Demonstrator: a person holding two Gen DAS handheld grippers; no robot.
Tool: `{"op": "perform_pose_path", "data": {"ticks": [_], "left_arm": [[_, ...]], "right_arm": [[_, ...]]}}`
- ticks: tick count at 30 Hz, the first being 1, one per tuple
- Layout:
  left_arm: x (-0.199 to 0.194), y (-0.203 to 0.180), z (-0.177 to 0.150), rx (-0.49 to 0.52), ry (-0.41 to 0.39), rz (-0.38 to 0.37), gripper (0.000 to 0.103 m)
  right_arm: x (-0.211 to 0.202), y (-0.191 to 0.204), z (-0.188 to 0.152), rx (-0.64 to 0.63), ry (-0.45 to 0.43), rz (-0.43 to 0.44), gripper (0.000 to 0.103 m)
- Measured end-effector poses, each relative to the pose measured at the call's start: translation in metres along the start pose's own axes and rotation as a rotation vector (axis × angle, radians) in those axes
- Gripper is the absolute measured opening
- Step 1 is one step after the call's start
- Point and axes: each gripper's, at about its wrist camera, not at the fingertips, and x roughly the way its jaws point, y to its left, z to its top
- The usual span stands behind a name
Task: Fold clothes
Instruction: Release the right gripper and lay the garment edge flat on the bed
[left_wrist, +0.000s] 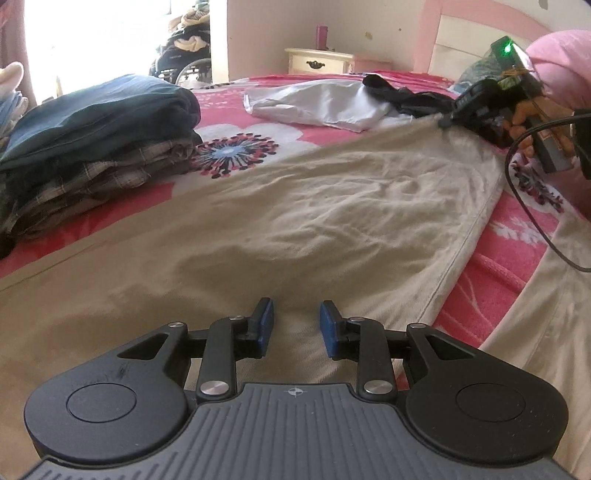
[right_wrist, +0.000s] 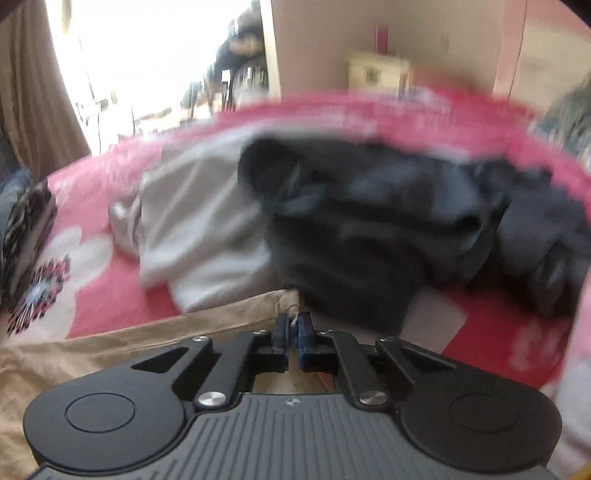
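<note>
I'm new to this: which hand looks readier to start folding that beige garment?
Probably the right gripper: it is shut on a corner of the beige garment, while the left gripper is open above it.

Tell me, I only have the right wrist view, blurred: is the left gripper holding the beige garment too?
Observer: No. The left gripper is open above the beige garment, gripping nothing.
Operator: Is anything folded yet?
Observer: Yes, a folded stack sits left of the garment, dark blue piece on top.
Operator: Which part do I hold?
Observer: The right gripper pinches the garment's far corner, beside the black clothing.
</note>
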Motion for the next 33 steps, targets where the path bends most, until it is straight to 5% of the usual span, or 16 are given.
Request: {"op": "perform_pose_path", "data": {"ticks": [7,12,15,20,23,25,27,33], "left_arm": [[0.0,-0.003,-0.002,0.005,-0.005,0.014,0.028],[0.0,-0.001,-0.002,-0.01,-0.01,0.01,0.029],[0.0,-0.003,-0.003,-0.007,-0.015,0.016,0.029],[-0.007,-0.003,0.001,-0.03,-0.036,0.024,0.03],[-0.021,-0.003,0.007,-0.064,-0.07,0.02,0.03],[-0.041,-0.003,0.008,-0.08,-0.113,0.012,0.034],[-0.062,-0.001,0.005,-0.098,-0.127,0.004,0.036],[-0.134,0.029,-0.029,-0.184,-0.045,0.11,0.036]], "right_arm": [[0.036,0.028,-0.026,-0.189,-0.013,-0.165,0.009],[0.009,0.041,-0.028,-0.226,-0.141,-0.306,0.016],[-0.026,0.048,-0.025,-0.199,-0.211,-0.206,0.018],[-0.031,0.061,-0.048,-0.24,-0.014,0.043,0.016],[-0.011,0.047,-0.064,-0.23,0.038,-0.07,0.015],[-0.013,0.037,-0.056,-0.17,0.04,-0.227,0.016],[-0.022,0.029,-0.047,-0.114,0.039,-0.271,0.018],[-0.104,0.072,-0.046,-0.236,-0.05,0.001,0.018]]}}
